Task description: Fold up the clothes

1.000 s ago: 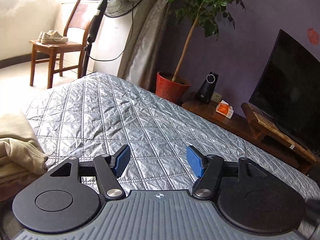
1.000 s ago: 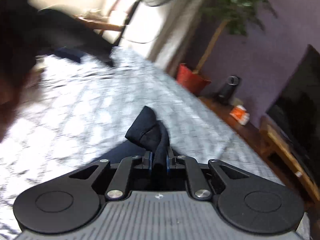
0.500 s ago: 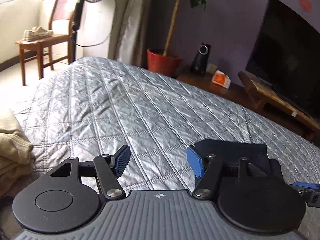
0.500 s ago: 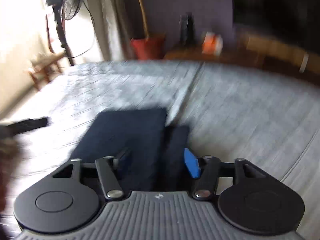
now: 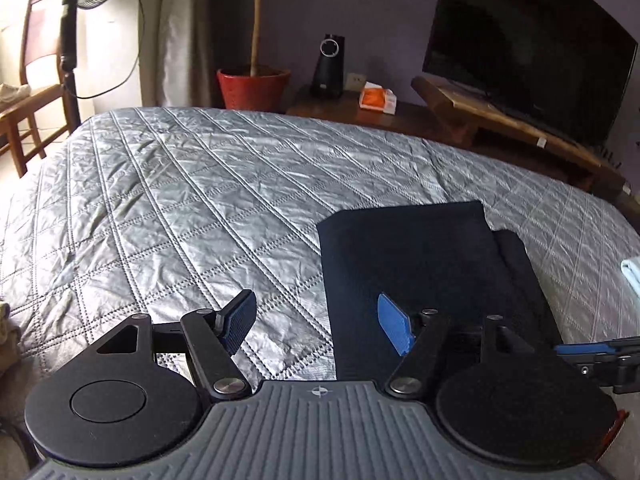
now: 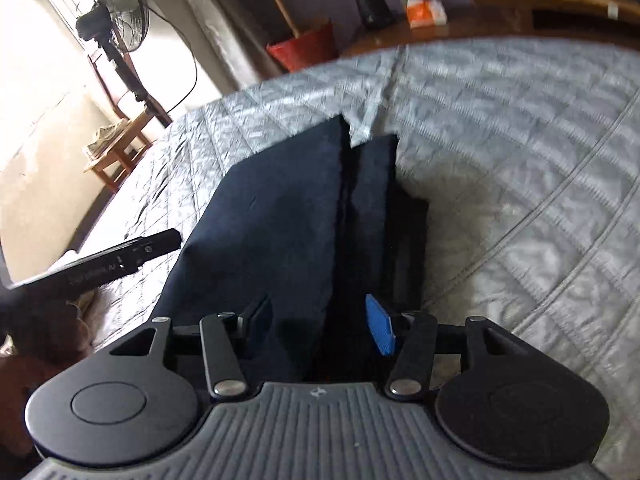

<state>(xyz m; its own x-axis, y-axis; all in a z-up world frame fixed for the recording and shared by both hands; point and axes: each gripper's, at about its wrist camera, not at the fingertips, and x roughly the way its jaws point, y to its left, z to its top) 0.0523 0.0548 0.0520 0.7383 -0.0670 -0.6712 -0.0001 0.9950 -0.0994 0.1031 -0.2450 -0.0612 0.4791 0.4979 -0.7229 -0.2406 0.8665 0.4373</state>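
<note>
Home bedroom: quilted bed (image 5: 200, 200), television (image 5: 520, 48), potted plant (image 5: 254, 88), standing fan (image 6: 116, 20)

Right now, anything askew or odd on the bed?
Only the fold. The dark garment lies flat on the grey quilt, but its layers don't line up: a narrower strip sticks out along its right edge, stepped at the far corner.

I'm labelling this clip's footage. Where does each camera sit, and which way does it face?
Left wrist: on the left gripper, looking down across the grey bedspread toward the television; its opening jaws are empty; the right gripper's tip shows.
Right wrist: on the right gripper, over the folded dark garment; jaws closing, not gripping.
Shared: garment, bedspread, red plant pot.
</note>
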